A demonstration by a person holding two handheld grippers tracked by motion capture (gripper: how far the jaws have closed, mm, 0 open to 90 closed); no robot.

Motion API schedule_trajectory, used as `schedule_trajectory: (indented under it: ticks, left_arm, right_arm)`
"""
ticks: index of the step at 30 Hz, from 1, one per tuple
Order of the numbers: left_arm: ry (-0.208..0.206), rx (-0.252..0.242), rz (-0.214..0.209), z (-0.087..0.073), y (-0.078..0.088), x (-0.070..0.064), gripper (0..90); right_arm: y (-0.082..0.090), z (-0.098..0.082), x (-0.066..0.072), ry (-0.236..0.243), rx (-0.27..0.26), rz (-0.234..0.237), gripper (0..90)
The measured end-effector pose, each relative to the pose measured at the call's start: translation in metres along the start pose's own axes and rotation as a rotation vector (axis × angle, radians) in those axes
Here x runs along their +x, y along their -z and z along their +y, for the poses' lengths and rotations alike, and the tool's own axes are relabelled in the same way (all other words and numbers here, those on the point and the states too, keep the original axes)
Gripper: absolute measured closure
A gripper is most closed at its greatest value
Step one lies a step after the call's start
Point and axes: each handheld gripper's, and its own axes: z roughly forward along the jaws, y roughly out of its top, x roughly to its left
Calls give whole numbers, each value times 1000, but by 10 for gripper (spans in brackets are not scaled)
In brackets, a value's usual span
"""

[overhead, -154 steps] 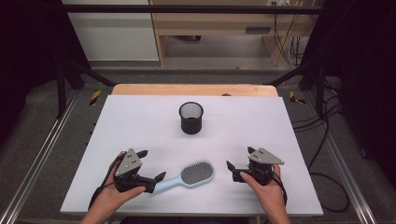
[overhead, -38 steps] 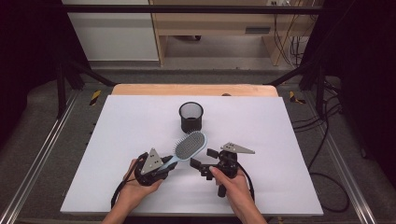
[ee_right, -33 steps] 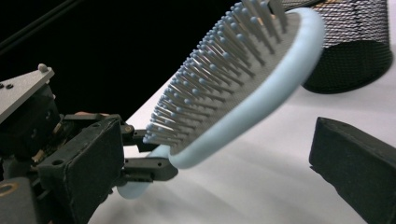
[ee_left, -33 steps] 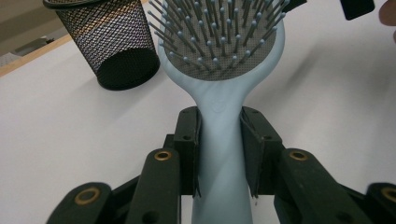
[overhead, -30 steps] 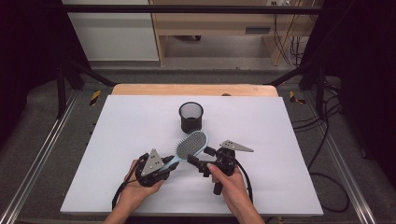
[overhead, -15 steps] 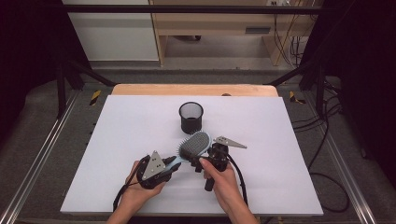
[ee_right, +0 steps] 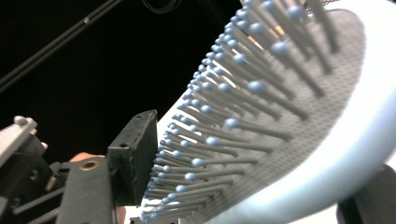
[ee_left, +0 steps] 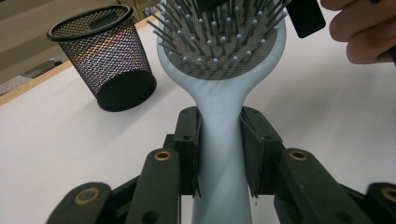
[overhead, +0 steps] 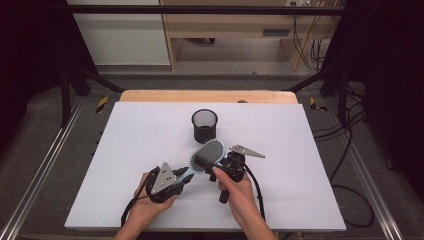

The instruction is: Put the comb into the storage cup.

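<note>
Half the hairbrush [ee_right: 280, 116] cropped, handle hidden – gripper [ee_right: 243, 186] closing

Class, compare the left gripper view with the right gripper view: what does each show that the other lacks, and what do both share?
Left gripper view alone: the black wire-mesh cup standing on the white table, the pale blue plastic handle of the hairbrush clamped between the left claw pads, and fingers of the person's other hand at the top right.

Right gripper view alone: a dark background with a thin black bar, and the right claw, whose jaws have just been closing, around the brush head.

Shared: the pale blue hairbrush with its grey bristle pad.
</note>
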Motion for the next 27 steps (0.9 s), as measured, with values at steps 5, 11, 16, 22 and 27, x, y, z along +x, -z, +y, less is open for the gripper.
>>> schedule_trajectory:
  ticks: [5, 11, 16, 22, 27]
  left_arm:
    - [-1, 2, 11, -1, 1, 2, 696]
    - [8, -4, 22, -1, 2, 4, 695]
    - [19, -14, 34, -1, 4, 5, 695]
    - [30, -16, 37, -2, 4, 6, 695]
    - [39, -13, 36, -4, 3, 7, 694]
  right_arm:
    - [0, 0, 2, -12, -20, 13, 393]
    - [-2, 2, 7, -7, -26, 24, 445]
    - [-4, 6, 12, 10, -29, 31, 478]
    - [-5, 8, 16, 28, -22, 27, 498]
    - [-6, 9, 18, 50, -18, 32, 526]
